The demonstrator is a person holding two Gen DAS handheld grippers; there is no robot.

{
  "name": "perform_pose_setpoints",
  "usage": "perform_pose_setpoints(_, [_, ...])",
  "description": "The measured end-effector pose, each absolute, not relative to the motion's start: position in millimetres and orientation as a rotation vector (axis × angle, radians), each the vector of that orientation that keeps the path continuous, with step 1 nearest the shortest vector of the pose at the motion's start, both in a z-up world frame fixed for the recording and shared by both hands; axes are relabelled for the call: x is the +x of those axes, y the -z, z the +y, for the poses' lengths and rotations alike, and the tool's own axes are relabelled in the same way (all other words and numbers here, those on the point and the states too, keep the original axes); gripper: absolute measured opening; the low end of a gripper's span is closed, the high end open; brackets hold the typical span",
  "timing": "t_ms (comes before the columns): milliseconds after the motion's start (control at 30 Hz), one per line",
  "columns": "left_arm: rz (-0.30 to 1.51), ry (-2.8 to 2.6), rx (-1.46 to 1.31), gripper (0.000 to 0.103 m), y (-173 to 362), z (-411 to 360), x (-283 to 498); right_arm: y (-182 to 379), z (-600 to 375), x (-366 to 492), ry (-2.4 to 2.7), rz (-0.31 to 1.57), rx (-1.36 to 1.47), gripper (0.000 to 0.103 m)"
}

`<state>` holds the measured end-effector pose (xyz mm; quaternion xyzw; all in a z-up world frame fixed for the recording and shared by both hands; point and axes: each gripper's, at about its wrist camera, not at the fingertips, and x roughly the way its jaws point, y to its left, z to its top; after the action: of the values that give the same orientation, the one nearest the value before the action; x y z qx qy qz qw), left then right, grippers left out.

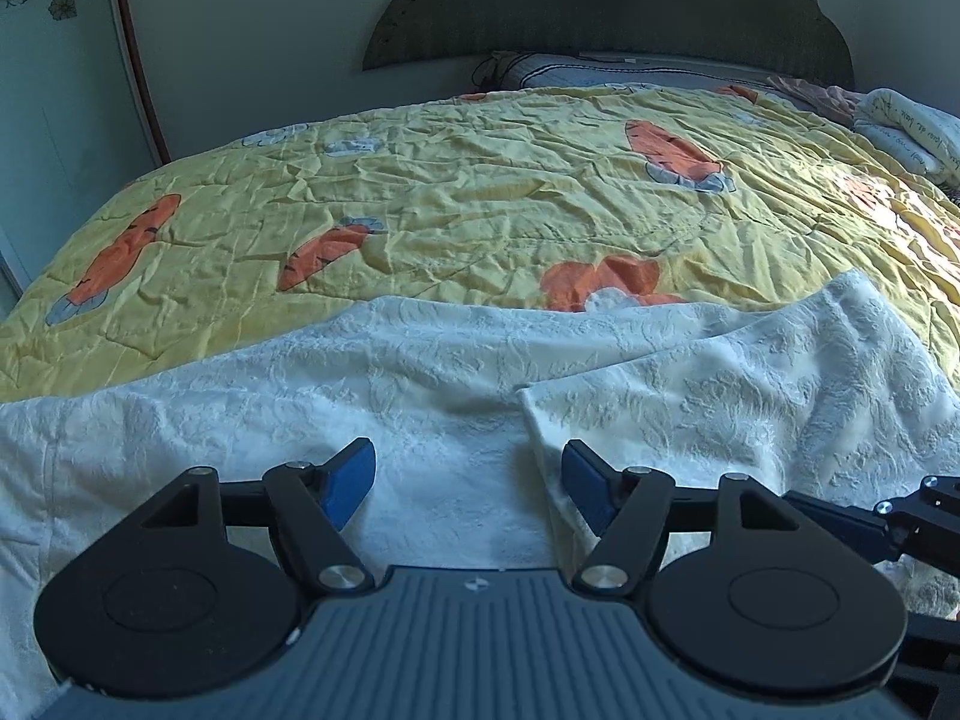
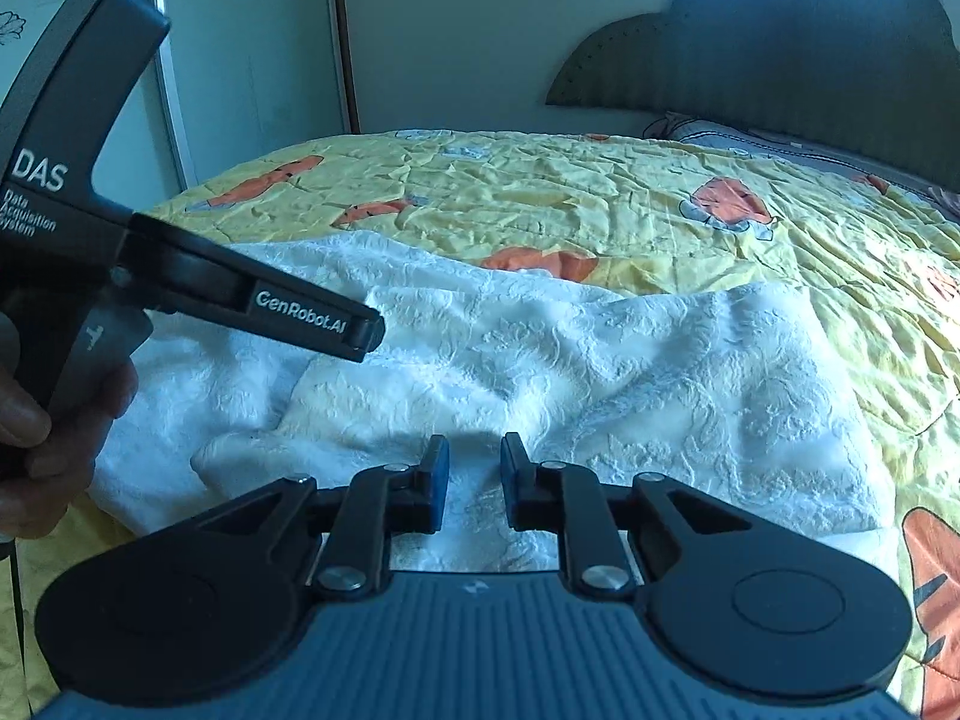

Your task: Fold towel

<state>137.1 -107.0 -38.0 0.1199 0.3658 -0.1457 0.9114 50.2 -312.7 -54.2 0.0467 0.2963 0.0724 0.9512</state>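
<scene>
Towel (image 1: 420, 372): a white, embossed cloth is lying rumpled on the quilt (image 1: 480, 198), along the near edge of the bed; in the right wrist view (image 2: 540, 372) it is seen bunched, with one layer already turned over another.

Overlapping flap (image 1: 690, 396): a turned-over layer is resting on the lower layer toward the right side of the towel; its corner is lying just ahead of the left gripper's right finger.

Handling, judged: the cloth is being assessed as soft, limp and light, not fragile; the raised texture is expected to give good grip. No stiffness is to be relied on, so an edge lifted at one point is likely to sag and drag.

Grasp point, judged: a hemmed edge or corner is being preferred over the bunched middle, with one corner taken per gripper.

Left gripper (image 1: 468, 480): its jaws are being held wide apart above the towel, with nothing pinched.

Right gripper (image 2: 474, 474): its jaws are being held narrowly apart over a towel ridge; cloth between them is not shown as clamped.

Hand (image 2: 36, 420): the left tool's handle is being held at the left of the right wrist view.

Headboard (image 1: 600, 12): it is standing at the far edge of the bed.
</scene>
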Motion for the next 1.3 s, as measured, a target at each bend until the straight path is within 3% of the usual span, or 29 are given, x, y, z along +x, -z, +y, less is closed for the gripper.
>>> perform_pose_setpoints(433, [0.761, 0.216, 0.203, 0.074, 33, -66, 130, 49, -306, 46, -0.124, 0.549, 0.112, 0.022])
perform_pose_setpoints(867, [0.752, 0.185, 0.199, 0.085, 34, -42, 118, 43, -292, 41, -0.115, 0.55, 0.108, 0.023])
perform_pose_setpoints(1300, [0.755, 0.162, 0.195, 0.085, 33, -31, 111, 40, -274, 38, -0.14, 0.562, 0.062, 0.023])
